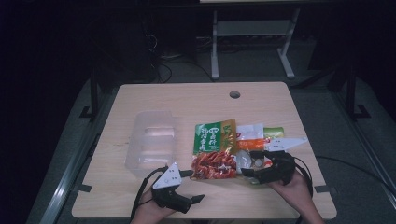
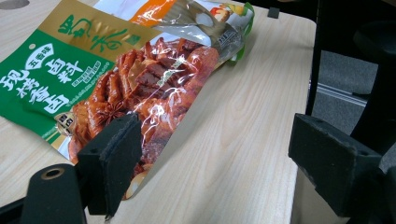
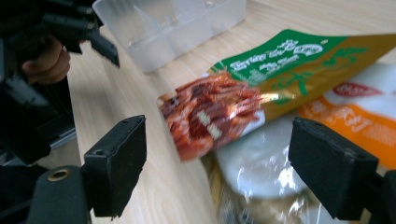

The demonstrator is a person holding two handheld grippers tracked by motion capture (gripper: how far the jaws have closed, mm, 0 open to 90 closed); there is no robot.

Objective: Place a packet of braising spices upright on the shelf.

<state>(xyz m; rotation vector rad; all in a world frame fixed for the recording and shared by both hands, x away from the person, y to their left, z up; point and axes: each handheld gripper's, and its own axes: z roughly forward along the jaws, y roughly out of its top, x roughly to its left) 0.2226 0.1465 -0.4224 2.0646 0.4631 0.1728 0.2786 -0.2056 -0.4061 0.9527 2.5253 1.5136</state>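
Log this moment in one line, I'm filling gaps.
left claw: open | right claw: open, over packets | green-red packet: on table | clear bin: empty

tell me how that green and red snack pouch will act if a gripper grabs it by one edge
The snack pouch is thin, glossy film, so it will probably sag and could slip between the pads. Its lumpy contents suggest weight may shift toward the low end. It overlaps the orange packet, so pulling it might drag that too.
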